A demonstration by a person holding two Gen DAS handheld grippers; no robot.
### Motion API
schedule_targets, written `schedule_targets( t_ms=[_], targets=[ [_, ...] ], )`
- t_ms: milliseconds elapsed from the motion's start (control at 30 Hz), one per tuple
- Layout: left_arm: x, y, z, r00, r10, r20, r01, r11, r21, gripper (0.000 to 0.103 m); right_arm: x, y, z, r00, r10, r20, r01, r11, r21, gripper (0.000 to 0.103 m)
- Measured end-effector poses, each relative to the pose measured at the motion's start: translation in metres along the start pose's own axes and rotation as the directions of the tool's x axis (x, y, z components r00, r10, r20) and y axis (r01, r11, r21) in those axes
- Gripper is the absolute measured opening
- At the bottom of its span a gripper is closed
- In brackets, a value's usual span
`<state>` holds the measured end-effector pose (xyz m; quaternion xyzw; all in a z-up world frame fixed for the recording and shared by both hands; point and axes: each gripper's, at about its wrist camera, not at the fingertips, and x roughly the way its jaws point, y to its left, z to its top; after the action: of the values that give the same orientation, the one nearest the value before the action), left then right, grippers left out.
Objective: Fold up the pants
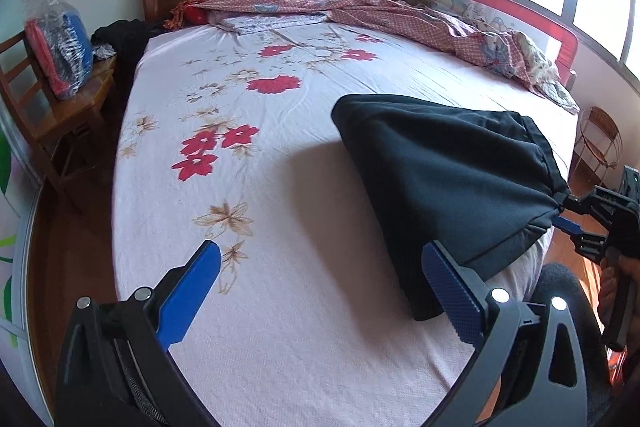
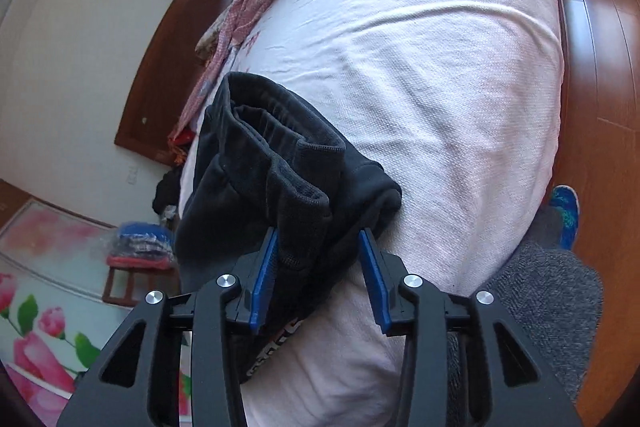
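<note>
Pinching the folded black pants (image 2: 280, 183) between its narrowed jaws, the right gripper (image 2: 320, 263) lifts one corner off the bed (image 1: 280, 307). At three o'clock of the wide-open, empty left gripper (image 1: 320, 283), the bundle touches its right finger.

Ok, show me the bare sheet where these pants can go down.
Bare sheet runs left of the black pants, between the red flower prints and the left gripper. The headboard end is crowded with the pink quilt and pillows.
</note>
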<state>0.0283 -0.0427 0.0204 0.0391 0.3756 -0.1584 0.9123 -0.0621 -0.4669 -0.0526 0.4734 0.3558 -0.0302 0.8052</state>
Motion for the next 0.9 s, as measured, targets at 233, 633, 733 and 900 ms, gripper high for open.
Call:
schedule_targets(
  t_ms=[233,633,733,900],
  targets=[
    [0.008,-0.072,0.021,0.965,-0.254,0.060,0.238,0.950,0.202,0.101,-0.051,0.058,0.019,0.989,0.026,0.147,-0.005,0.990,-0.139,0.041],
    [0.048,-0.171,-0.001,0.872,-0.471,-0.135,0.485,0.787,0.381,0.101,0.090,0.099,0.084,0.995,0.083,-0.061,-0.095,0.969,-0.230,0.033],
    [0.059,-0.173,-0.017,0.876,-0.448,-0.178,0.481,0.781,0.400,0.101,0.102,0.072,0.097,0.998,0.039,-0.040,-0.046,0.982,-0.181,0.000],
    [0.053,-0.182,-0.023,0.883,-0.431,-0.183,0.466,0.773,0.430,0.101,0.088,0.069,0.091,0.997,0.067,-0.034,-0.071,0.986,-0.153,0.000]
  ],
)
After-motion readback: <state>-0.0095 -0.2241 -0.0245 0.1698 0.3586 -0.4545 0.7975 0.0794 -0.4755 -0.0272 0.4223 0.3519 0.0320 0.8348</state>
